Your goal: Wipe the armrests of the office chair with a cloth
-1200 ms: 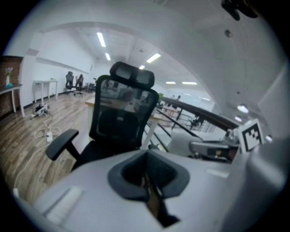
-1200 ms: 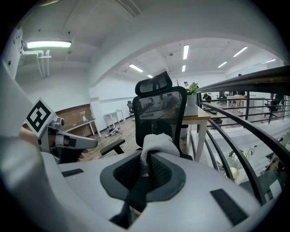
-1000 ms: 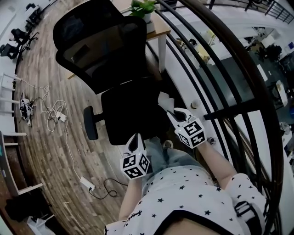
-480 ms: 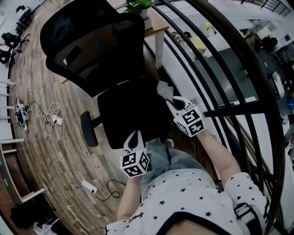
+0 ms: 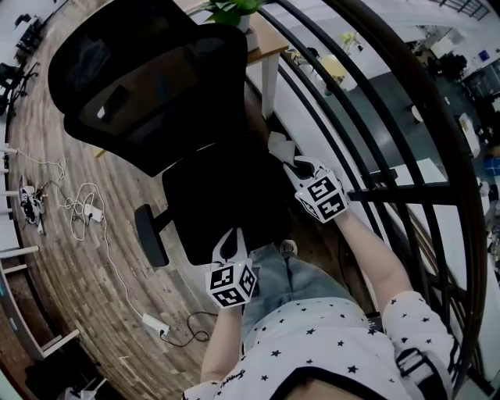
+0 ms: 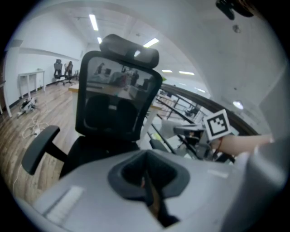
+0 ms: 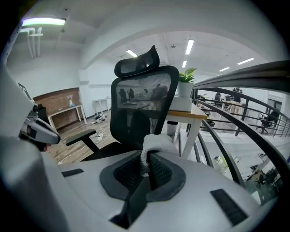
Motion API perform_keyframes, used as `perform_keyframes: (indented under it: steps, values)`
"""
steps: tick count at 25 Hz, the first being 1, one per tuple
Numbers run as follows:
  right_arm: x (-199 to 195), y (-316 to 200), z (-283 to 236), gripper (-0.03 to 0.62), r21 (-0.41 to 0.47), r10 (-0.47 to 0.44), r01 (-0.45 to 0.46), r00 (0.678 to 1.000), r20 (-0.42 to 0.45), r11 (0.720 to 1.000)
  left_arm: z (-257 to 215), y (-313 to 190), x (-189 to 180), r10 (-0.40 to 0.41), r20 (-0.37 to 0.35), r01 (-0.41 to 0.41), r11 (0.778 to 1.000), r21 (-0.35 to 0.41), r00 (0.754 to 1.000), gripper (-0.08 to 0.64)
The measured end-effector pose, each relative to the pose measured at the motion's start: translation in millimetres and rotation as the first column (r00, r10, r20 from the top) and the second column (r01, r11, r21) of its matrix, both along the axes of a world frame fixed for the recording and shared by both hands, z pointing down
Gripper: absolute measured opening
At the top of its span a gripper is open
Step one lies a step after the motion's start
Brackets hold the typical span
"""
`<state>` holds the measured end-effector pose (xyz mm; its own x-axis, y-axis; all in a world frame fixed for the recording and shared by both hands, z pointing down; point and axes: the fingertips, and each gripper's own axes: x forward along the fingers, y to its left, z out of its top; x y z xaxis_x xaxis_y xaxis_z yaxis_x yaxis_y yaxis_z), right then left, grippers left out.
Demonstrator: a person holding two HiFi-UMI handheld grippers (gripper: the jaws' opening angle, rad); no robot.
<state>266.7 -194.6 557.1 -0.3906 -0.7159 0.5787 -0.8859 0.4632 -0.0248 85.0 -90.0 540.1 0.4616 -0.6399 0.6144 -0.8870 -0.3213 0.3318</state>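
On the wooden floor (image 5: 70, 266) at the far left lie white cables (image 5: 74, 207) and a power strip (image 5: 152, 320). Next comes the black office chair (image 5: 148, 86), its mesh back facing the person. The armrest (image 5: 148, 234) on the view's left sticks out from the seat (image 5: 219, 195), with nothing on it.

The left gripper (image 5: 229, 244) hangs over the near edge of the seat. In the left gripper view its jaws are pressed together and nothing is between them.

At the seat's right edge is the white cloth (image 5: 280, 147), bunched up and pinched between the jaws of the right gripper (image 5: 294, 165). In the right gripper view the cloth (image 7: 156, 144) bulges out past the closed tips. In the left gripper view the cloth sits just over the dark armrest (image 6: 157, 145) on that side, but I cannot tell whether it touches.

Behind the chair stands a small table (image 5: 269, 47) with a potted plant (image 5: 230, 12) on it. A dark curved railing (image 5: 406, 109) runs down the right side, just beside the right gripper's arm.
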Motion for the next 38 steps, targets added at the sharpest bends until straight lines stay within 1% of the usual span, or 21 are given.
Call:
perform_keyframes:
  steps: [9,16,22,26,33,38]
  values:
    - [11,-38,27,0.031,-0.026,-0.010,0.009,0.999,-0.053,1.000,16,-18,2,0.015,-0.005,-0.015,0.999,-0.035,1.000,0.006]
    - [19,-65,49,0.031,-0.034,-0.031,0.027,0.994,-0.108,0.999,32,-22,-2,0.012,-0.001,-0.012,0.997,-0.079,1.000,0.006]
    - [18,-78,74,0.031,-0.083,-0.067,0.054,0.985,-0.161,0.995,44,-23,-9,0.011,0.005,-0.011,0.994,-0.109,1.000,0.006]
    - [16,-82,88,0.031,-0.113,-0.102,0.080,0.973,-0.208,0.990,47,-27,-10,0.016,0.009,-0.015,0.993,-0.120,1.000,0.006]
    - [13,-79,112,0.031,-0.169,-0.119,0.083,0.969,-0.217,0.982,50,-32,-12,0.008,0.004,-0.007,0.991,-0.131,1.000,0.006]
    - [13,-74,126,0.031,-0.202,-0.119,0.077,0.971,-0.206,0.976,52,-33,-11,0.008,0.002,-0.007,0.990,-0.137,1.000,0.006]
